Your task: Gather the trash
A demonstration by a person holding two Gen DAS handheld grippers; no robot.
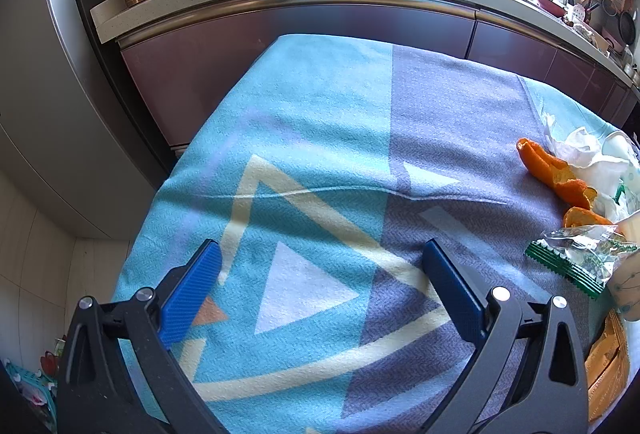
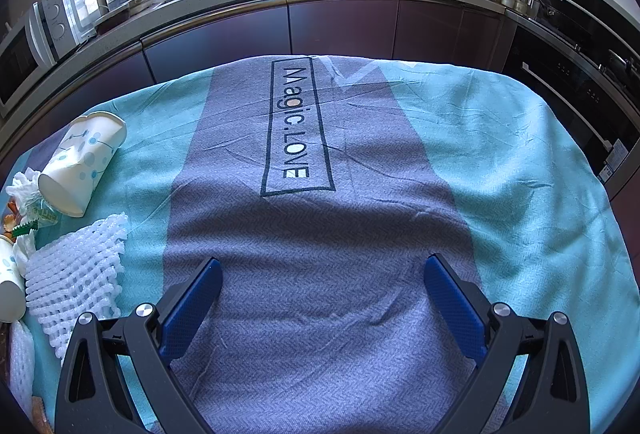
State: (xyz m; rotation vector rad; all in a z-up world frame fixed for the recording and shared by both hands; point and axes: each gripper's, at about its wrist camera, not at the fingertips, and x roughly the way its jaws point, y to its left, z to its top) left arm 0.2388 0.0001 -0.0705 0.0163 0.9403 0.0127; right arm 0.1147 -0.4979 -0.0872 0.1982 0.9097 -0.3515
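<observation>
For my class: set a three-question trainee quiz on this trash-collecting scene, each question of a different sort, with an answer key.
1. True or false: the left gripper holds the orange peel.
2. The paper cup on the tablecloth is: A) upright, B) lying on its side, C) stacked inside another.
3. Fill in: beside the right gripper lies a white foam ____.

Key: 1 false, both grippers are open and empty; 2 B; 3 net.

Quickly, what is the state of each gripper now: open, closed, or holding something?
Left gripper: open, holding nothing, above the blue and grey patterned cloth.
Right gripper: open, holding nothing, above the same cloth.
</observation>
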